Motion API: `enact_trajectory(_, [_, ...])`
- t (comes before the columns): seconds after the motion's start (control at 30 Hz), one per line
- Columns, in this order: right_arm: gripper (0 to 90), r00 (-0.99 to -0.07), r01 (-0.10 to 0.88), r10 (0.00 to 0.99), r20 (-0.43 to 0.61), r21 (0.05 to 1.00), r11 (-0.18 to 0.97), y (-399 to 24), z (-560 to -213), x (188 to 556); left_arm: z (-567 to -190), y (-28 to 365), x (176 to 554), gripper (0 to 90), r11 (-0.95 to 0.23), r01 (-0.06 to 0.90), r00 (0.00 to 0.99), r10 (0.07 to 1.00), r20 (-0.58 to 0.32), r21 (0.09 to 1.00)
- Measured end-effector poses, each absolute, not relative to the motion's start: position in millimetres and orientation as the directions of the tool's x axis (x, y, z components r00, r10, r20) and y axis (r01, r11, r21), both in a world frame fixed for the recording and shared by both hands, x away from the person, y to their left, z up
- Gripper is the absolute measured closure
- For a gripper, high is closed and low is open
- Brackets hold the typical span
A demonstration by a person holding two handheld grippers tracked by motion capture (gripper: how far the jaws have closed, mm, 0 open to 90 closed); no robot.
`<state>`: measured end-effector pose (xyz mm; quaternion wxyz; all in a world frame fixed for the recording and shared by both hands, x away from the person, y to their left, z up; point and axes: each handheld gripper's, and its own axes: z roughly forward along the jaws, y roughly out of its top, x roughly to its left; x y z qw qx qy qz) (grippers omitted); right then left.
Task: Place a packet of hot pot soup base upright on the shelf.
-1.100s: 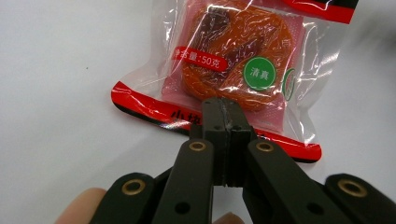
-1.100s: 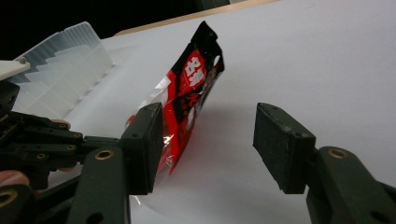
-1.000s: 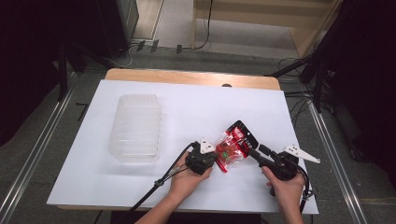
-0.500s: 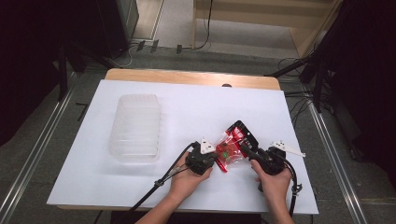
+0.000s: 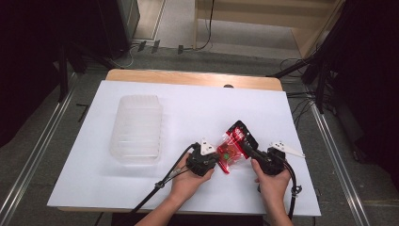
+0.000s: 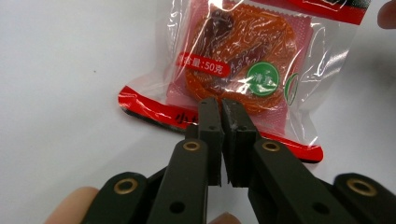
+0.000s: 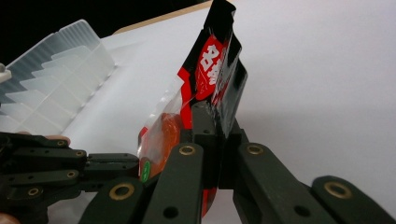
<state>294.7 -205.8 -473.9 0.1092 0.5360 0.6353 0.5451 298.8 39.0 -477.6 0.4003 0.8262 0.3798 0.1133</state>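
Observation:
A red and clear snack packet [image 5: 234, 147] with an orange filling and a black top end is held up off the white table, between my two grippers. My left gripper [image 5: 217, 158] is shut on its red lower seam; in the left gripper view the pads [image 6: 211, 122] pinch that seam below the packet [image 6: 243, 60]. My right gripper [image 5: 251, 149] has just closed its jaws on the black and red end. In the right gripper view its own gripper [image 7: 217, 125] clamps the packet [image 7: 210, 65] edge-on, with the left gripper [image 7: 56, 172] at lower left.
A clear ribbed plastic tray [image 5: 137, 129] lies upside down on the left of the white table [image 5: 188, 108], also seen as the tray [image 7: 51, 79] in the right gripper view. A wooden strip [image 5: 188, 76] runs along the far edge. Cables trail off the near edge.
My right hand has moved left to the packet and its jaws have closed on the black end. The left hand and its grip have stayed put.

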Motion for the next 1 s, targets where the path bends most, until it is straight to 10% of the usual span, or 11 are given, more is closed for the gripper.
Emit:
enact_trajectory(0.67, [90.0, -0.478, 0.497, 0.804, 0.354, 0.864, -0.085, -198.2, -462.2, 288.6, -420.7, 113.9, 259.1, 13.3, -0.195, 0.449, 0.592, 0.796, -0.127, 0.872])
enact_trajectory(1.0, [90.0, -0.499, 0.485, 0.8, 0.331, 0.872, -0.059, -198.1, -457.2, 286.7, -409.5, 152.9, 244.8, 4.3, -0.148, 0.429, 0.56, 0.818, -0.133, 0.891])
